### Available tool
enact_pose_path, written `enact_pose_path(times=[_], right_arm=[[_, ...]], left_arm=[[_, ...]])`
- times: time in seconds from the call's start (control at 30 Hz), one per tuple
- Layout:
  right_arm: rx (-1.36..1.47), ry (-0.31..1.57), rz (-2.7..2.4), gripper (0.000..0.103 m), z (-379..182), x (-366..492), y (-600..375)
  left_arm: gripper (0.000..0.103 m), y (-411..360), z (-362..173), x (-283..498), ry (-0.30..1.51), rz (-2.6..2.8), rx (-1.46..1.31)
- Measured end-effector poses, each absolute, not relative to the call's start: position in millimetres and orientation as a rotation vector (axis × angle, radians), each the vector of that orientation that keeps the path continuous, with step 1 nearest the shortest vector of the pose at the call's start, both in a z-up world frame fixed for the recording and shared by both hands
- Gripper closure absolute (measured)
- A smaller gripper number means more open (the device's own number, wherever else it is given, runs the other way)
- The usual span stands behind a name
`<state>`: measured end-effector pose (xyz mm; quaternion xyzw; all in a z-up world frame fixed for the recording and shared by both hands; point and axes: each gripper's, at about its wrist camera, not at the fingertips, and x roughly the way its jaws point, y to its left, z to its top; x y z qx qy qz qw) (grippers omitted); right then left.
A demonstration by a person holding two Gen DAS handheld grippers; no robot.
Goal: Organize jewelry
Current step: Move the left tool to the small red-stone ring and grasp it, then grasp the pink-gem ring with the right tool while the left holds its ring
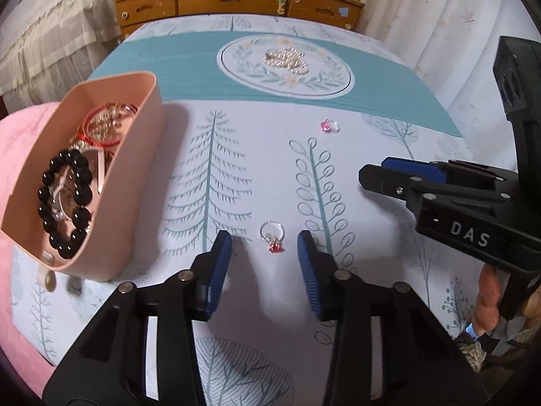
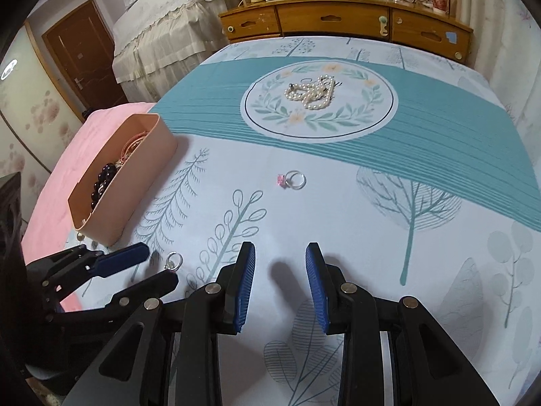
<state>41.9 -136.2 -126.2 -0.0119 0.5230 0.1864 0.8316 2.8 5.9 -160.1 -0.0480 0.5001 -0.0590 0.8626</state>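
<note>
A small silver ring with a red charm [image 1: 272, 237] lies on the patterned bedspread between the fingertips of my left gripper [image 1: 264, 241]. The blue pads stand apart from it on both sides, so the gripper is open. In the right wrist view the same ring [image 2: 174, 260] sits between the left gripper's [image 2: 161, 263] fingers. My right gripper [image 2: 280, 250] hovers open over bare cloth with nothing in it. Beyond it lies a ring with a pink stone [image 2: 294, 180]. A pearl necklace [image 2: 312, 93] is heaped on the round wreath print. The pink box [image 1: 135, 182] holds a black bead bracelet [image 1: 64, 203] and red string bracelets.
The pink box [image 2: 118, 176] stands at the bed's left side, by a pink blanket [image 2: 50, 203]. A wooden drawer unit [image 2: 338, 22] with clutter on top runs along the far edge. Curtains hang at the right. A hand [image 1: 487, 301] grips the right gripper [image 1: 373, 169].
</note>
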Motion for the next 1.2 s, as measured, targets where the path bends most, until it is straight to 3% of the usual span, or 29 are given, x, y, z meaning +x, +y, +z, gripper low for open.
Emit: enact_pose_path(times=[0.2, 0.4, 0.5, 0.57, 1.2], right_arm=[[-0.012, 1.109, 0.406, 0.072, -129, 43, -139], [0.002, 1.104, 0.407, 0.072, -129, 44, -143], [0.006, 1.103, 0.411, 0.072, -130, 43, -144], [0.01, 1.103, 0.415, 0.072, -131, 43, -143], [-0.002, 1.065, 0.444, 0.072, -132, 78, -120]], left_arm=[[0.08, 1, -161, 6, 1.042, -0.119, -0.08], [0.084, -4, -160, 4, 1.045, -0.127, -0.059], [0.095, -3, -160, 3, 1.044, -0.126, -0.058], [0.097, -2, -160, 3, 1.043, -0.124, -0.065], [0.097, 19, -143, 11, 0.954, -0.092, -0.103]])
